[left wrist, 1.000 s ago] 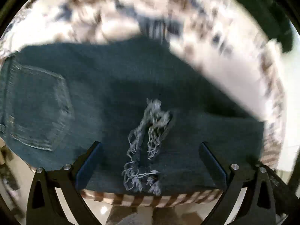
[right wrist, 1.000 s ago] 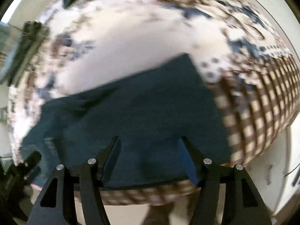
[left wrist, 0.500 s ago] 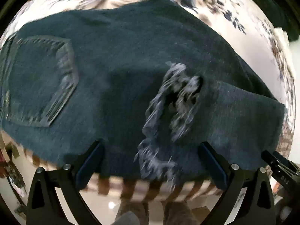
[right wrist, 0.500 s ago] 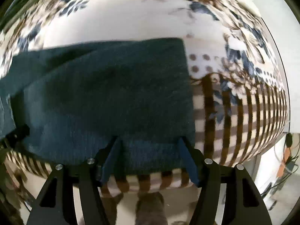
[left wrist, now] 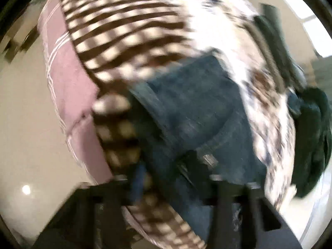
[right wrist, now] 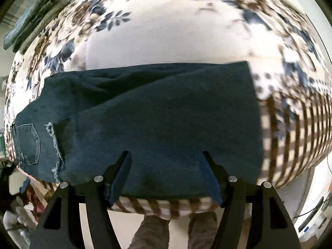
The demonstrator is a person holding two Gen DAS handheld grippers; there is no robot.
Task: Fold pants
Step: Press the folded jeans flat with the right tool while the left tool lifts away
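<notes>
Dark blue jeans (right wrist: 157,120) lie folded flat across the near edge of a bed; a back pocket (right wrist: 29,143) and a frayed rip (right wrist: 55,145) show at the left. My right gripper (right wrist: 168,157) is open, hovering over the jeans' near edge, holding nothing. The left wrist view is badly blurred: the jeans' waist end (left wrist: 193,112) shows in the middle, and my left gripper (left wrist: 172,176) is a dark smear low in the frame, over the jeans' edge. Its jaw state is unreadable.
The bed has a floral and brown-checked cover (right wrist: 166,31) over a pink sheet (left wrist: 68,95). Dark folded clothes (right wrist: 39,10) lie at the bed's far left corner, and also show in the left wrist view (left wrist: 311,137). Pale floor (left wrist: 25,114) lies beyond the bed edge.
The left wrist camera has swung sharply toward the jeans' waist end at the bed corner, blurring its view. The right gripper has drawn back a little, showing more of the jeans.
</notes>
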